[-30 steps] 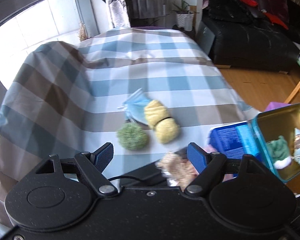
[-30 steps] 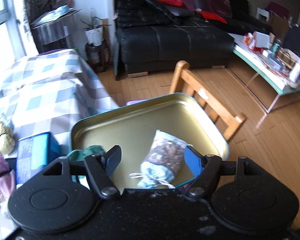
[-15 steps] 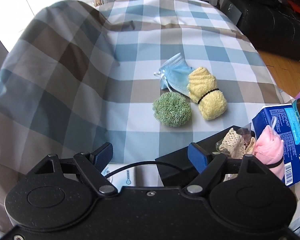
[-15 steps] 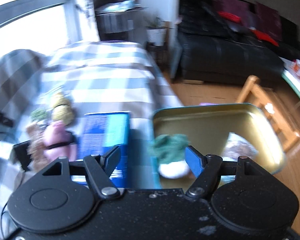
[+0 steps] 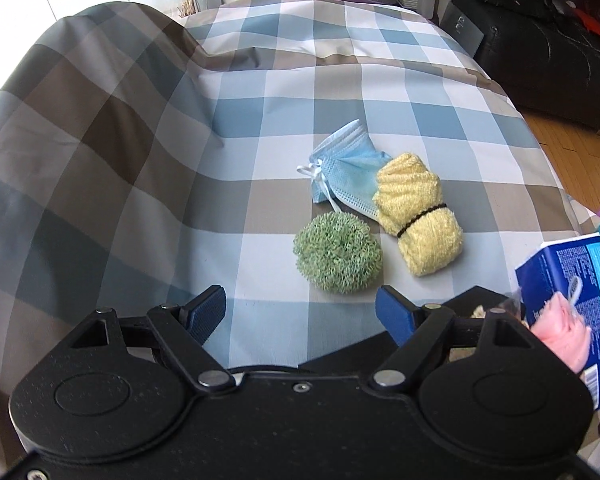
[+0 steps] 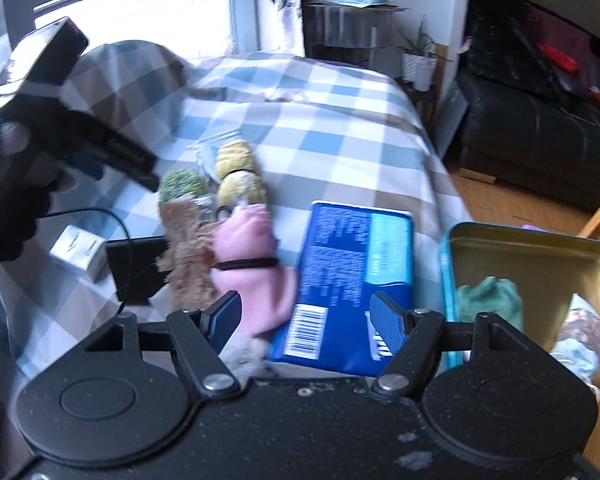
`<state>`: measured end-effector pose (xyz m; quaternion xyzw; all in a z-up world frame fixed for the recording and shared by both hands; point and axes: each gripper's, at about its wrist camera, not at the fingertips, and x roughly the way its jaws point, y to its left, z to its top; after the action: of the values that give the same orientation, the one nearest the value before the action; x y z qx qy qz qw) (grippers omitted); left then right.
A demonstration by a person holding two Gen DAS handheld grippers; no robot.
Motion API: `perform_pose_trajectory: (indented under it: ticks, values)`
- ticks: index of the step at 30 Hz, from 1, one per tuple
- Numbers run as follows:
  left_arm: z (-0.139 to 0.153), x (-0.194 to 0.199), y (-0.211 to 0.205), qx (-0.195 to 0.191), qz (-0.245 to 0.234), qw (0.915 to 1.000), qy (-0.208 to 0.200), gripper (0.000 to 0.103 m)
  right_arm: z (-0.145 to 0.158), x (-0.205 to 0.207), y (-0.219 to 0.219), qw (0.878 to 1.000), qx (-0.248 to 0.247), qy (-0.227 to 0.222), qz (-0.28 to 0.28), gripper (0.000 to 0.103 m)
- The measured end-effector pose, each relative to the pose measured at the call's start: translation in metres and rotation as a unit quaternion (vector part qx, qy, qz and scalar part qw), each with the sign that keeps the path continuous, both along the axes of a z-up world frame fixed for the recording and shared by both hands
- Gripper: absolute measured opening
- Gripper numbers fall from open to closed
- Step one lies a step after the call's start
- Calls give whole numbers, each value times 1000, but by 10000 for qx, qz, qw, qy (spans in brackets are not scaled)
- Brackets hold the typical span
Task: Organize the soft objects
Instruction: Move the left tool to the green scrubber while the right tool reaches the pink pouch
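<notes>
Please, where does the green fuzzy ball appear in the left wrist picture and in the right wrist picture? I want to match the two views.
Left wrist view: the green fuzzy ball lies on the checked cloth, centre-right, just ahead of the open jaws.
Right wrist view: it sits left of centre, partly behind a tan knitted piece.
Shared landmark: the yellow rolled towel with a black band, next to the ball in both.
</notes>
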<state>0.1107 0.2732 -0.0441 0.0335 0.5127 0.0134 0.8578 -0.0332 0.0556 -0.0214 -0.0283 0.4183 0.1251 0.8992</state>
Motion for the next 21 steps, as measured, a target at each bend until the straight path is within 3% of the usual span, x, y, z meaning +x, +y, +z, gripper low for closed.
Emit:
perform_pose_trajectory:
  ticks: [11, 21]
  values:
    - [-22, 15, 3, 135, -519, 9984, -185, 78, -7, 4, 21, 9998, 15, 63, 198, 70]
    - [-36, 25, 6, -124, -881, 9957, -255, 78, -18, 26, 44, 9990, -372, 72, 223, 70]
